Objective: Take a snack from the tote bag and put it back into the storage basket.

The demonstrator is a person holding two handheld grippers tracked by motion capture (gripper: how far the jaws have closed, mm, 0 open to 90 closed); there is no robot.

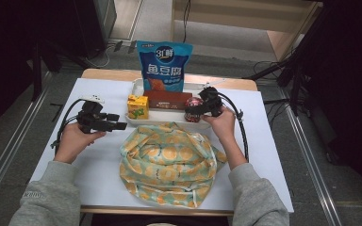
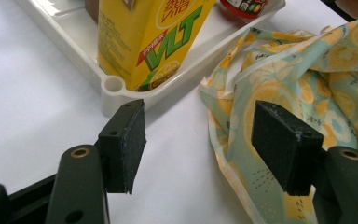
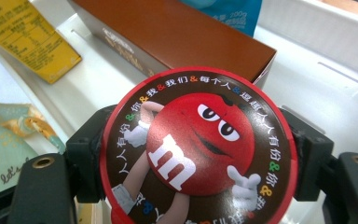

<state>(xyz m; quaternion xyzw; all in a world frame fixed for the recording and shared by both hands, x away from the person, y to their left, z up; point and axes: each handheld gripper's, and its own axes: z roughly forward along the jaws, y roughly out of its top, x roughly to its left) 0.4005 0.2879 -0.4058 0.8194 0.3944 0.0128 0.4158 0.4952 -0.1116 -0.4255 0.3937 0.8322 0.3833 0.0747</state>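
Landmark taken: the tray (image 1: 134,87), set at the table's (image 1: 99,160) far middle. In it, the juice carton (image 1: 137,106) is placed at the left end, the flat box (image 1: 168,100) to its right, the M&M's tub (image 1: 193,109) at the right end. The snack pouch (image 1: 164,65) is stood at the tray's back. The cloth bag (image 1: 167,162) is laid just before the tray.

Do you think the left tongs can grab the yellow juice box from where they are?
Probably yes. The left tongs are open and point at the yellow juice box, which stands at the near corner of the white tray. Only the tray's low rim lies between.
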